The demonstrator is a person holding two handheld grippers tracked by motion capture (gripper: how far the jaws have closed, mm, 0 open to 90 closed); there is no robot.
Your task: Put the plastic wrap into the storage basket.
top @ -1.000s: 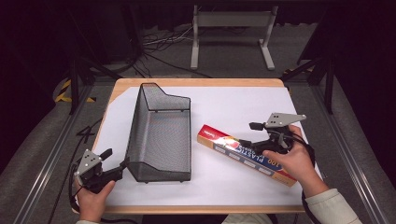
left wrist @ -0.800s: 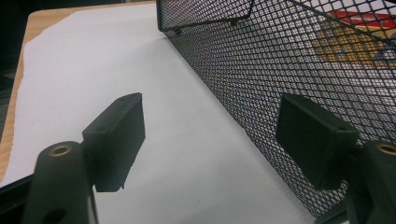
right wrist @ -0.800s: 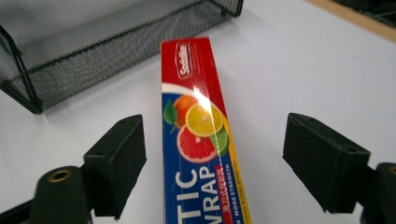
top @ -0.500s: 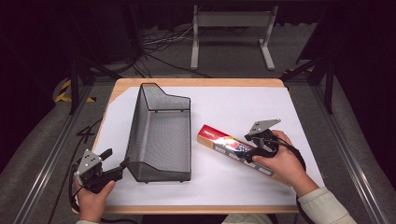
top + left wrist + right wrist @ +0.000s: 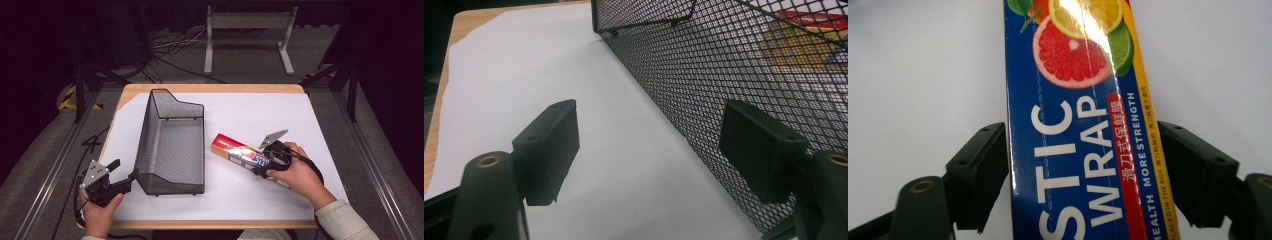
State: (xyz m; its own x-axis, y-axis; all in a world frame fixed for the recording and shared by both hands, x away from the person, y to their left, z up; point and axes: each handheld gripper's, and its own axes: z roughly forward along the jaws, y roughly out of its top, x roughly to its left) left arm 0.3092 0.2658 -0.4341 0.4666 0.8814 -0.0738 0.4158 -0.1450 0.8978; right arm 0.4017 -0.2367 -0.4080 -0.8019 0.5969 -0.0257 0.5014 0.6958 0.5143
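Observation:
A long blue and red plastic wrap box (image 5: 232, 151) lies flat on the white paper, right of the black mesh basket (image 5: 172, 145). My right gripper (image 5: 258, 163) is down over the box's near half. In the right gripper view it (image 5: 1083, 165) is open, with one jaw on either side of the box (image 5: 1073, 75) and close against its long edges. My left gripper (image 5: 125, 171) rests by the basket's near left corner. In the left gripper view it (image 5: 649, 135) is open and holds nothing, and its right jaw is just beside the basket's mesh wall (image 5: 734, 65).
White paper (image 5: 260, 115) covers most of the wooden table (image 5: 210, 88). The basket's tall end is at the far side. A metal stand (image 5: 247, 35) and cables lie on the floor beyond the table.
My right gripper has moved left along the box and dropped lower, so its jaws now straddle it. The left gripper and the basket have stayed where they were.

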